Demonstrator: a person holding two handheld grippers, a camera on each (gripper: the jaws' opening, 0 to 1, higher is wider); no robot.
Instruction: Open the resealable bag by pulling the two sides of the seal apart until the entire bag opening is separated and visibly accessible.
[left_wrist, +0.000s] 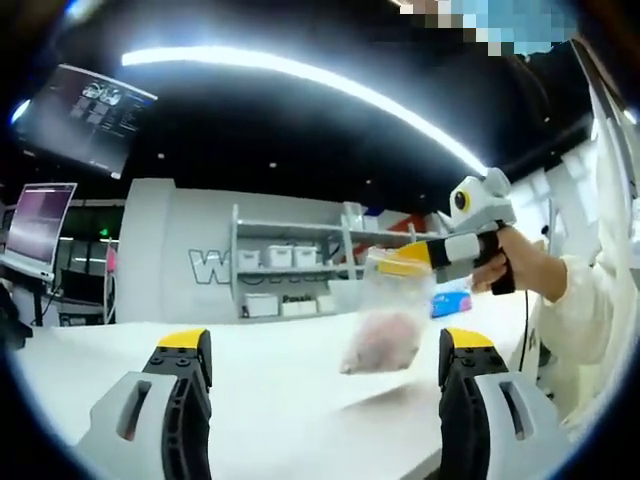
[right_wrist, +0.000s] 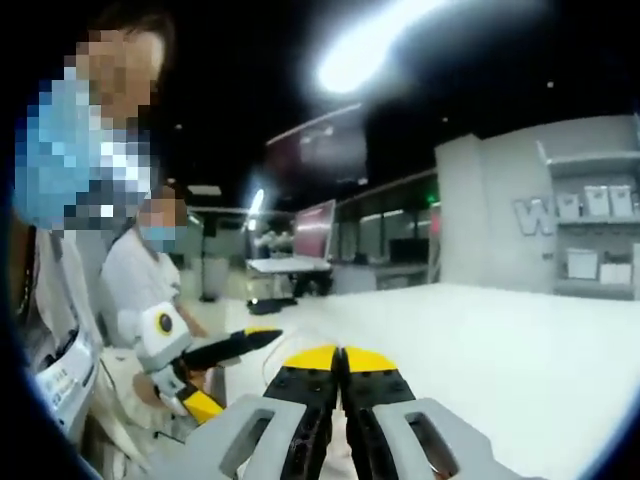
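In the left gripper view, my left tool (left_wrist: 325, 375) sits at 6 o'clock w/ jaws spread wide, holding nothing, above the white counter (left_wrist: 120, 360). At 3 o'clock my right tool (left_wrist: 405, 265) pinches the top edge of the resealable bag (left_wrist: 385, 325), which hangs in the air, pinkish contents inside. In the right gripper view its jaws are pressed together; another person's gripper (right_wrist: 200, 360) sits at 8 o'clock. Next, I'd say: bring the left tool up, grip the opposite seal lip near the right's hold, then pull apart steadily.
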